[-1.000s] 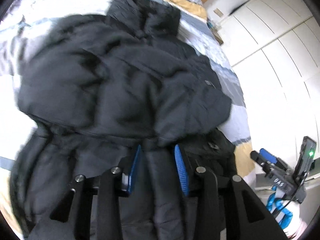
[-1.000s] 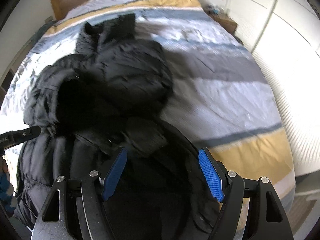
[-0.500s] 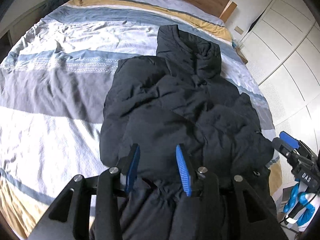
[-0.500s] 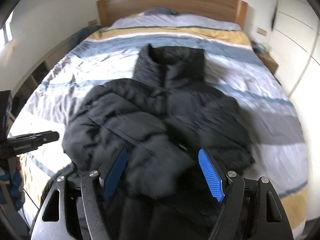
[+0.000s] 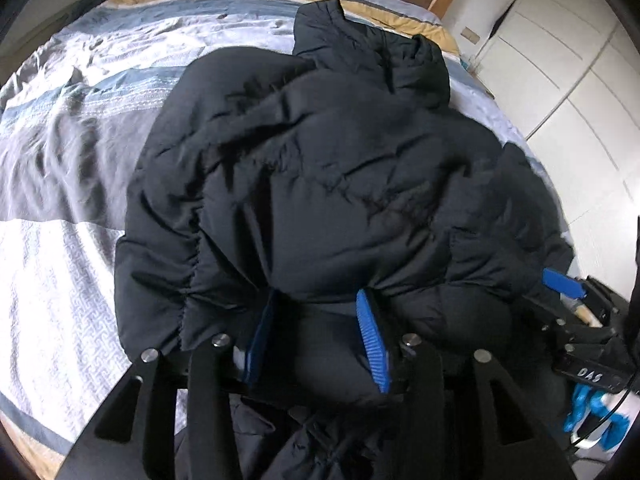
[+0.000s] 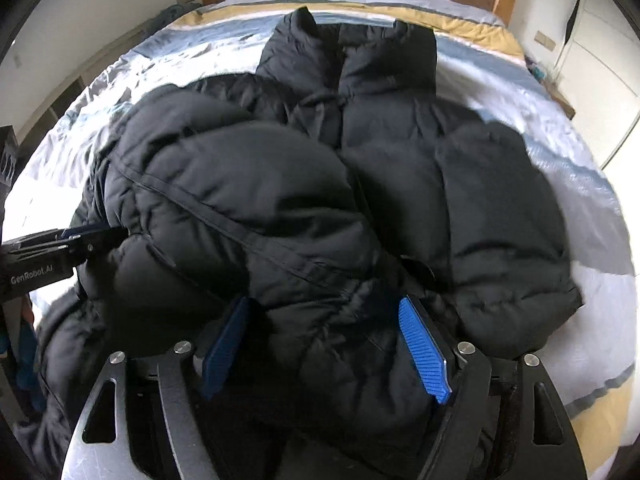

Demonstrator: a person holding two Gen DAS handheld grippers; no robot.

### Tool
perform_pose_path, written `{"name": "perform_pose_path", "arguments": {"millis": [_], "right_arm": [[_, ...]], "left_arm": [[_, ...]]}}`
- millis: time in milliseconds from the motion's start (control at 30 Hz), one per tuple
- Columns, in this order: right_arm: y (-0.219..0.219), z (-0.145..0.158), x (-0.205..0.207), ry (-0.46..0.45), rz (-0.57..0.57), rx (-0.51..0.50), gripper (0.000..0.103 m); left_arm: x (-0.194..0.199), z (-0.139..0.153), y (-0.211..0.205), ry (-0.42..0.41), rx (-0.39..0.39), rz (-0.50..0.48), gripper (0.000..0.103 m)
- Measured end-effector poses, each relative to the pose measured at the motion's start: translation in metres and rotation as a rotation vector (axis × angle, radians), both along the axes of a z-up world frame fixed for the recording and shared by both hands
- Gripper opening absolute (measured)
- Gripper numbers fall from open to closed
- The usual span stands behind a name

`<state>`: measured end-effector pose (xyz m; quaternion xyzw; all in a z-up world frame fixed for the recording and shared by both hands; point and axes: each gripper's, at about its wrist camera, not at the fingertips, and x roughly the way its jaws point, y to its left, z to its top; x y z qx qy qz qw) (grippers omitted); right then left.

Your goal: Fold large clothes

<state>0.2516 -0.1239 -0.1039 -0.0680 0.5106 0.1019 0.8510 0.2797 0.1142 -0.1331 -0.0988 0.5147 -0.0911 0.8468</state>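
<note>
Folding the black puffer jacket (image 6: pixel 320 208) on the striped bed (image 5: pixel 60 160): left gripper (image 5: pixel 316 332) & right gripper (image 6: pixel 324 348) both opening, fabric between jaws. Next, I'd guess: let go, pull clear w/o dragging fold.

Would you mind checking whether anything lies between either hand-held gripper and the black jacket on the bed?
Nothing visible does. The jacket lies directly under both; its padded fabric already bulges between the opening jaws of the left hand-held gripper and the right hand-held gripper. Only the striped bedcover surrounds it.
</note>
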Motion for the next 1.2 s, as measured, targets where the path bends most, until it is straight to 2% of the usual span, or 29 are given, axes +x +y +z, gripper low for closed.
{"name": "perform_pose_path", "arguments": {"millis": [167, 333, 467, 600, 767, 933, 1033, 1200], "right_arm": [[-0.014, -0.007, -0.015, 0.001, 0.024, 0.032, 0.077], [-0.025, 0.0, -0.023, 0.023, 0.046, 0.021, 0.077], [-0.026, 0.015, -0.028, 0.021, 0.053, 0.004, 0.077], [-0.02, 0.036, -0.033, -0.024, 0.084, -0.01, 0.077], [-0.005, 0.052, -0.029, -0.065, 0.111, 0.009, 0.077], [-0.001, 0.026, -0.014, -0.029, 0.094, -0.012, 0.077], [-0.009, 0.009, -0.013, 0.011, 0.074, -0.011, 0.077], [-0.021, 0.001, -0.015, 0.023, 0.07, 0.015, 0.079]], "left_arm": [[-0.009, -0.003, -0.012, -0.018, 0.081, -0.002, 0.049], [-0.017, 0.015, -0.027, -0.017, 0.164, 0.032, 0.05], [-0.027, 0.028, -0.03, -0.025, 0.182, 0.054, 0.05], [-0.031, 0.034, -0.032, -0.022, 0.211, 0.057, 0.051], [-0.027, 0.041, -0.032, -0.032, 0.201, 0.055, 0.051], [-0.024, 0.029, -0.033, -0.014, 0.215, 0.046, 0.051], [-0.024, 0.02, -0.033, -0.012, 0.23, 0.046, 0.06], [-0.022, 0.015, -0.032, -0.01, 0.231, 0.045, 0.064]]}}
